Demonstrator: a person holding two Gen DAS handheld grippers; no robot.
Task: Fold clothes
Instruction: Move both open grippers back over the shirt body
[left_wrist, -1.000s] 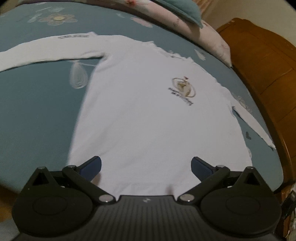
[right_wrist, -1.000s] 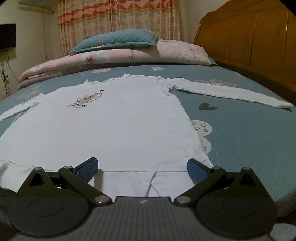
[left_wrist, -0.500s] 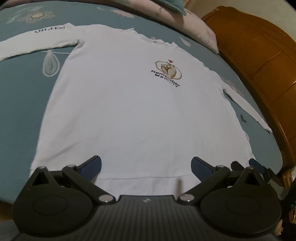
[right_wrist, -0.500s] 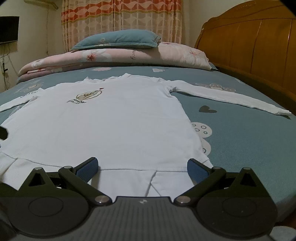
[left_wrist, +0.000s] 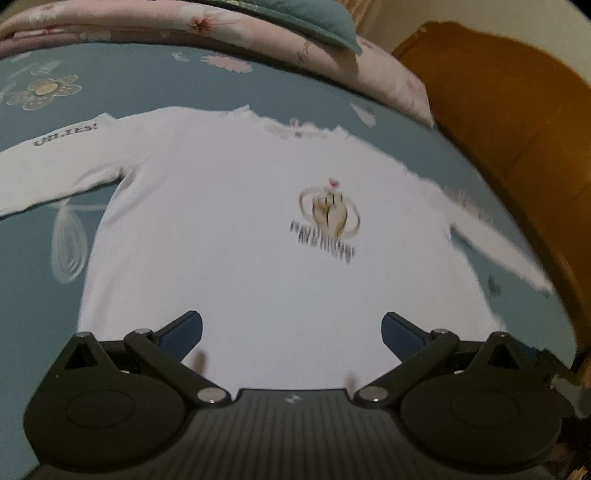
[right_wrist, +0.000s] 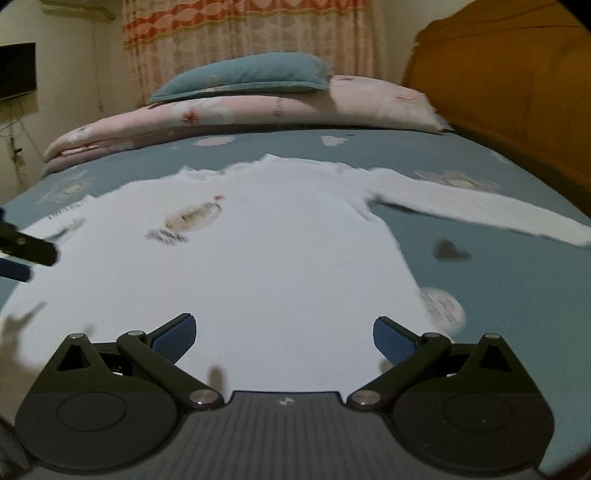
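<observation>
- Hovering both grippers over the hem end of the white long-sleeved shirt (left_wrist: 236, 236), which lies flat, front side up, on the blue patterned bed (left_wrist: 33, 280).
- Left gripper (left_wrist: 291, 328): fingers (left_wrist: 183, 330) spread wide apart, holding nothing. Shirt body directly ahead and below; the hem is hidden under the gripper body.
- Right gripper (right_wrist: 284, 338): fingers (right_wrist: 175, 338) likewise wide apart and empty, over the hem half nearer the headboard (right_wrist: 517, 92).
- Long axis of the shirt runs away from both sets of fingers, hem near me, collar toward the pillow (right_wrist: 243, 74) and folded quilt (right_wrist: 240, 110) at the far edge of the bed.
- Sleeves lie out sideways: one (left_wrist: 62, 162) off to the left in the left view, the other (right_wrist: 480, 210) toward the headboard side in the right view.
- Judgement: folding not yet begun. Left gripper is nearer the left sleeve, right gripper nearer the headboard-side sleeve.
- Both views are motion-blurred; I cannot tell whether any finger touches the cloth.
</observation>
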